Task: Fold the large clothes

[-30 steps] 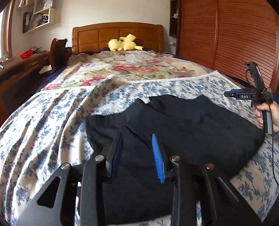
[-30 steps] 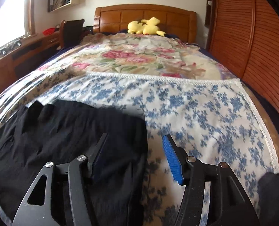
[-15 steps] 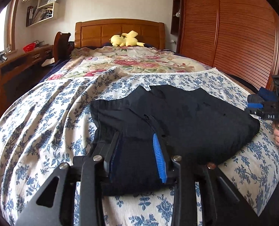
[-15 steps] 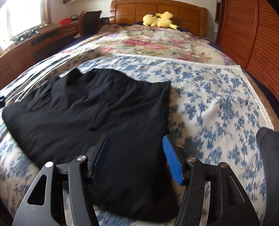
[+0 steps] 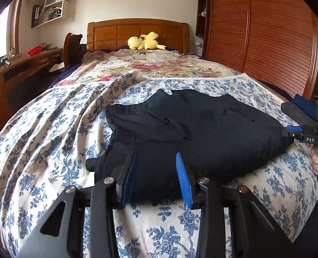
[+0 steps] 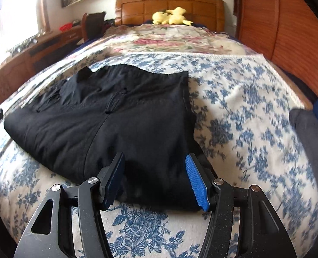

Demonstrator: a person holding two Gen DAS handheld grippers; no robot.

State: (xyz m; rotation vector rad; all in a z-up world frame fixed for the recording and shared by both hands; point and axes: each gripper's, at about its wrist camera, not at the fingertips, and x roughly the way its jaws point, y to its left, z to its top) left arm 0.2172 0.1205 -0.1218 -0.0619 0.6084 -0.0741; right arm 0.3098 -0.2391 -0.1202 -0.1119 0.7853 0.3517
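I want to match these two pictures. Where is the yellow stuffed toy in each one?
Left wrist view: the yellow stuffed toy lies top centre, against the wooden headboard.
Right wrist view: top centre, slightly right.
Shared landmark: that headboard.

We note the black garment [image 5: 201, 129] folded flat into a rough rectangle on the blue-floral bedspread [image 5: 51, 139], thick doubled edge at 6 o'clock, uneven upper edge toward 12, a small tab sticking out at 8 o'clock.
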